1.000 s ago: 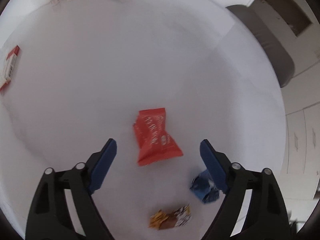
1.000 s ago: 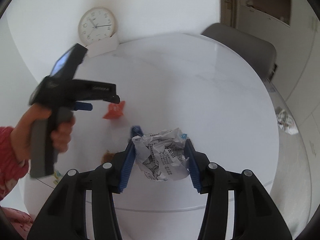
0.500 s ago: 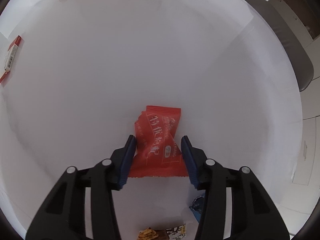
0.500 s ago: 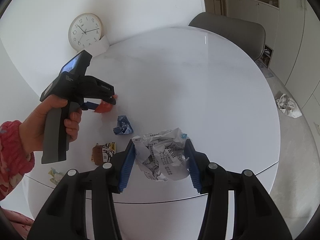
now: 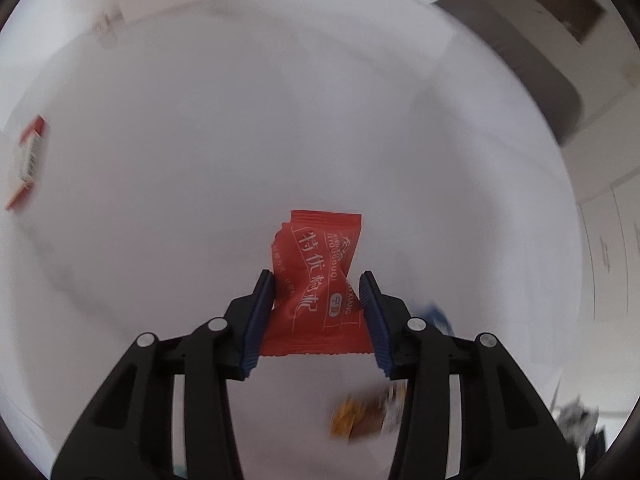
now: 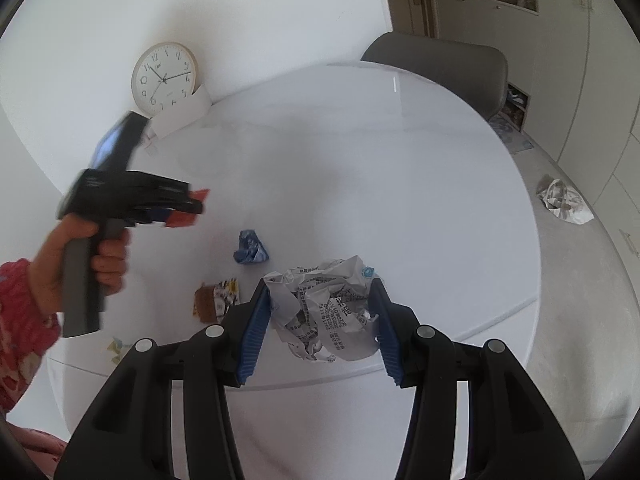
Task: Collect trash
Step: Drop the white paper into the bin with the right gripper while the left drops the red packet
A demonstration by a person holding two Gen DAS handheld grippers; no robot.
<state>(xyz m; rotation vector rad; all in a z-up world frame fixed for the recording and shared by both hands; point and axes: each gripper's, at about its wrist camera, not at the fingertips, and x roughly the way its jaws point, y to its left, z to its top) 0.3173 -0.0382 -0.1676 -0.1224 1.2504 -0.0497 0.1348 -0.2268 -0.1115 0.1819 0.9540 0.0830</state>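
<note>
Fingers [image 5: 262, 312] of left gripper [image 5: 316, 316] having just closed, now clamping red wrapper [image 5: 320, 280] and lifting it off table [image 5: 200, 160]; right gripper [image 6: 320, 320] gripping crumpled paper [image 6: 328, 312].

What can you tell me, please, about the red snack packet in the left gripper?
The red snack packet is a small glossy pillow-style wrapper with white printed characters, a small yellow-green label and crimped ends. It looks flat and slightly twisted. The left gripper, whose jaws have just been closing, pinches its lower half between the blue pads, and in the right wrist view it hangs clear above the white table.
</note>
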